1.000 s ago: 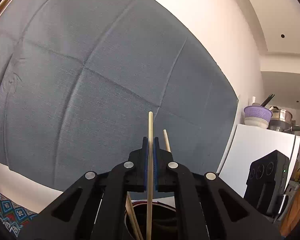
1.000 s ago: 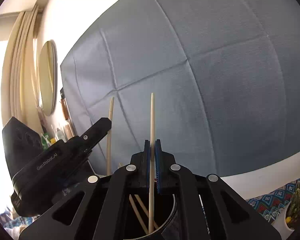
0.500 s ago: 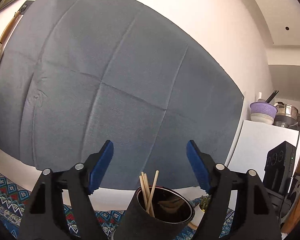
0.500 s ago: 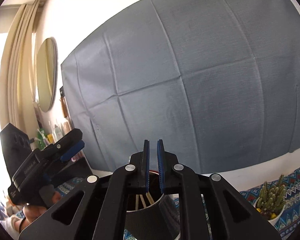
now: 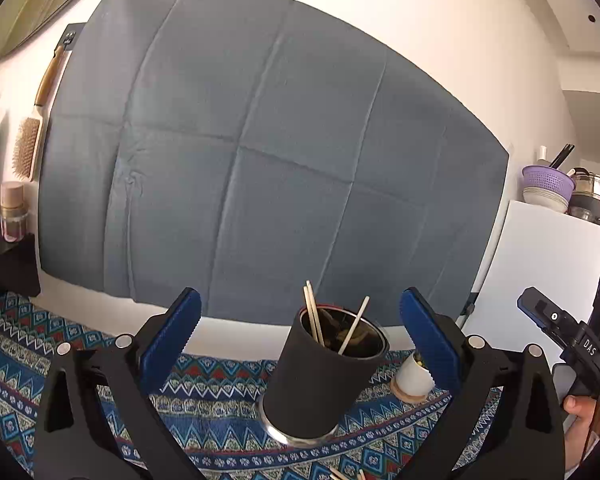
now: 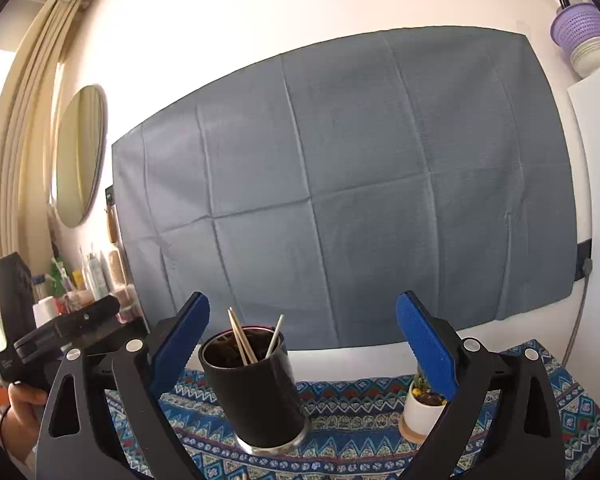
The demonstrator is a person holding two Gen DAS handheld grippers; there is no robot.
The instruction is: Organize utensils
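Note:
A black cup stands on the patterned cloth with three wooden chopsticks leaning inside it. It also shows in the right wrist view, with the chopsticks in it. My left gripper is open and empty, drawn back from the cup. My right gripper is open and empty, with the cup just right of its left finger. More chopstick tips lie on the cloth at the bottom edge of the left wrist view.
A small white pot with a cactus stands on a coaster to the right of the cup. A grey cloth hangs on the wall behind. A white cabinet with bowls is at the right, and bottles at the left.
Both grippers let go of their chopsticks into the cup, opened wide and pulled back and up from it. The right gripper opened last.

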